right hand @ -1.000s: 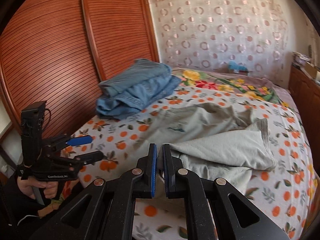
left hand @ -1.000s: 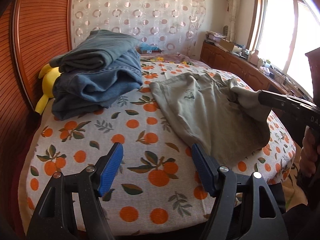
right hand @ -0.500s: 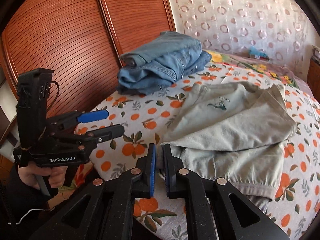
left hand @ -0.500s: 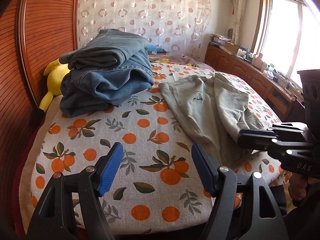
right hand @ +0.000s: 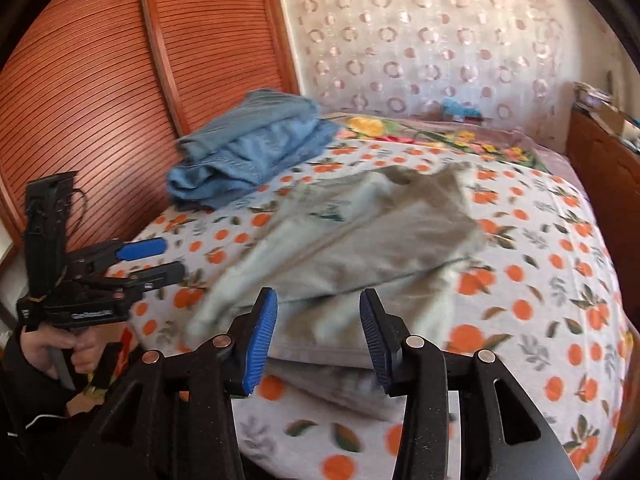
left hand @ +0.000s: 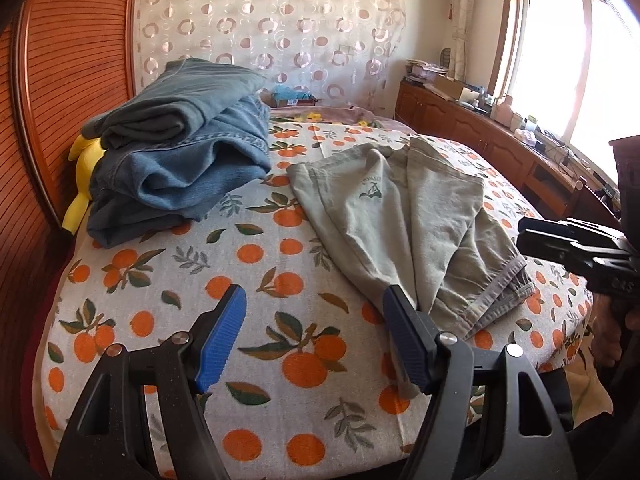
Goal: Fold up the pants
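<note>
Progress: the grey-green pants (left hand: 404, 216) looked about halfway done. One leg already lay over the other lengthwise, so I judged the first fold made. The crosswise folds, hems up toward the waist, seemed still to be done.

Where the pants lay: on the bed (left hand: 168, 280), toward its right side and near edge. The waistband pointed at the far end and the cuffs reached the near right corner, beside the bed's edge.

How the pants looked: soft, limp cotton with a small dark emblem near the waist. The upper leg sat slightly skewed on the lower one, with ribbed cuffs bunched at the near end and a few loose wrinkles along the length.

Left claw (left hand: 312, 340): fingers spread wide over the bedsheet, nothing between them. The right-hand finger sat just at the pants' near edge; whether it touched the cloth I could not tell.

Right claw (right hand: 318, 336): jaws opening, pads no longer pressing on cloth, with the near end of the pants lying below and between them.

Other clothes: a stack of folded jeans (left hand: 176, 160) sat at the far left corner, well apart from the pants.
</note>
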Available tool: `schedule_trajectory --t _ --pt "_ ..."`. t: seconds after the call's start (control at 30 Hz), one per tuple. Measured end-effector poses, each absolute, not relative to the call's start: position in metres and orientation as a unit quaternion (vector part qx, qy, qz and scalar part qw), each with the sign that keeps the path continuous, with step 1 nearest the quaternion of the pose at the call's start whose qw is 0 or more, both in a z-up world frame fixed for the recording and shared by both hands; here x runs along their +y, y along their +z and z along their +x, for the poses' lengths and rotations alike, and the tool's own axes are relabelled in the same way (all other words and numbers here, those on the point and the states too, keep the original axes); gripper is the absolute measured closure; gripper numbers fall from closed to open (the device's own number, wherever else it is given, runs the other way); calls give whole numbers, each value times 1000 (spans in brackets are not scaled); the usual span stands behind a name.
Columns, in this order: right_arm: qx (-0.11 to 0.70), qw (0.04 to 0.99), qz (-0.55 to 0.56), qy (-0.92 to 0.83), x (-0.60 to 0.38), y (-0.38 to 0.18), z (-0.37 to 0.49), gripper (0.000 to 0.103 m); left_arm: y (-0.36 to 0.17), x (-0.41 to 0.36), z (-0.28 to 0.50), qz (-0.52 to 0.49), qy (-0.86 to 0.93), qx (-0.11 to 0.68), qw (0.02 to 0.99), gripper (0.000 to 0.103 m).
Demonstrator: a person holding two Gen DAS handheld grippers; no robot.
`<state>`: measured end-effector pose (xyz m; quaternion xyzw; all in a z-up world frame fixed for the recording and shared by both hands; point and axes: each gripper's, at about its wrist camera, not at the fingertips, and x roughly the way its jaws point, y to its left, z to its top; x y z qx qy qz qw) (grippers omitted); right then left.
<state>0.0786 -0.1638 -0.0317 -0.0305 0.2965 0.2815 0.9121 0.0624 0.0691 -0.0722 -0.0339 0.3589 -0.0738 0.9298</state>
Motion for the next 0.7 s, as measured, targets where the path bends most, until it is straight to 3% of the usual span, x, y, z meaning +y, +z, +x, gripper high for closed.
schedule_trajectory --t 0.2,0.4,0.7 --pt "296 931 -29 212 -194 -41 94 58 -76 60 86 -28 -91 361 928 32" --pt "313 932 -20 180 -198 -55 111 58 -84 50 116 -3 -94 378 921 49" --pt "314 932 -23 179 -190 -60 121 58 -98 44 141 18 -93 416 905 67"
